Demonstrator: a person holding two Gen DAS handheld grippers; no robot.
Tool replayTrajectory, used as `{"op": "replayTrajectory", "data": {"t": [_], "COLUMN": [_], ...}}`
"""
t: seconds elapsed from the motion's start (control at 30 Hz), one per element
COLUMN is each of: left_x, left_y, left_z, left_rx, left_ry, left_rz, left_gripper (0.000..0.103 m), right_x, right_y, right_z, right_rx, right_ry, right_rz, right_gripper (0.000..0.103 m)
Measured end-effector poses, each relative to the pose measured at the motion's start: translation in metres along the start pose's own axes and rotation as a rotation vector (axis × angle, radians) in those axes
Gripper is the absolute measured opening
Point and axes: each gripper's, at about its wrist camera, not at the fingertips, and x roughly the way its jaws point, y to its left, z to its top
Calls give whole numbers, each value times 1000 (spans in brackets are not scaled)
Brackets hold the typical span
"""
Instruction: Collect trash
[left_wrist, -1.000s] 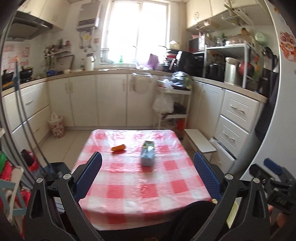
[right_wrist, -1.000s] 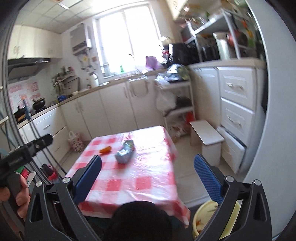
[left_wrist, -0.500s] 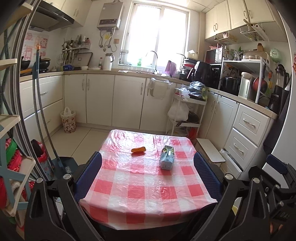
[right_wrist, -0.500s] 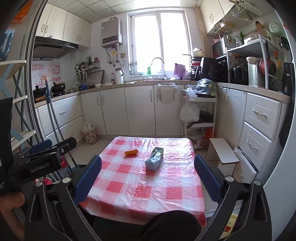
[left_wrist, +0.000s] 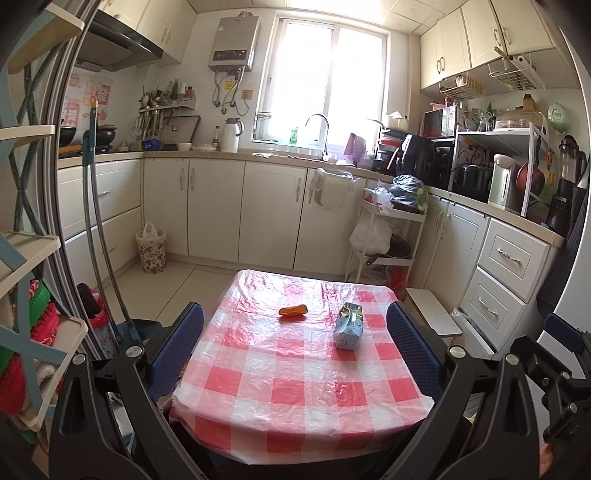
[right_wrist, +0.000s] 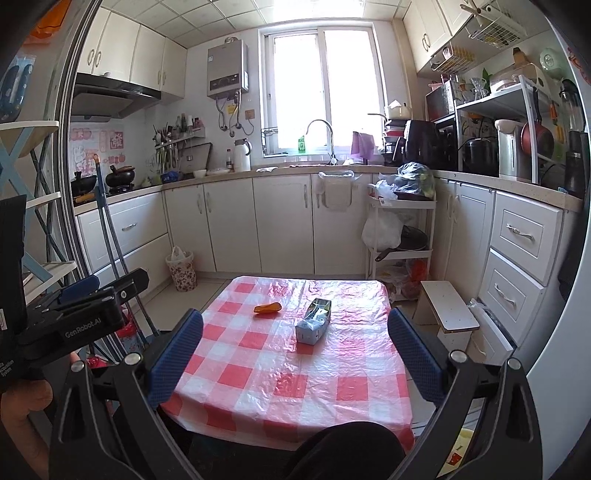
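A crumpled pale blue carton (left_wrist: 348, 325) (right_wrist: 314, 321) lies on the red-and-white checked table (left_wrist: 295, 384) (right_wrist: 295, 380), right of centre. An orange scrap (left_wrist: 292, 311) (right_wrist: 267, 307) lies to its left, a little farther back. My left gripper (left_wrist: 295, 350) is open and held well short of the table's near edge, nothing between its blue pads. My right gripper (right_wrist: 295, 354) is open too, equally far back and holding nothing. In the right wrist view the left gripper's body (right_wrist: 74, 317) shows at the left with a hand under it.
A floral bin with a white liner (left_wrist: 150, 246) (right_wrist: 181, 269) stands by the left cabinets. A white stool (right_wrist: 448, 306) sits right of the table, a wire cart (left_wrist: 388, 236) behind it. A shelf rack (left_wrist: 26, 295) and mop handles (left_wrist: 96, 221) crowd the left. A yellow bin (right_wrist: 458, 448) shows at bottom right.
Both grippers have lifted and levelled, so the views now take in the whole kitchen and more of the table. The carton and orange scrap have not moved. Both grippers stayed open.
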Motion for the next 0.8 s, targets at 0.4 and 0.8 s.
{"op": "replayTrajectory", "data": {"t": [0.4,0.8], "left_x": [-2,-7], "left_y": [2,6], "left_z": [1,3], "left_rx": [-1,-5], "left_ry": [-12,-30], "left_rz": [15,28], "left_gripper": [96,96], "right_x": [-1,-1], "right_y": [5,9], "right_z": [2,6], "right_rx": [4,11], "right_ry": [6,7], "right_rz": [8,29], "right_gripper": [96,96]}}
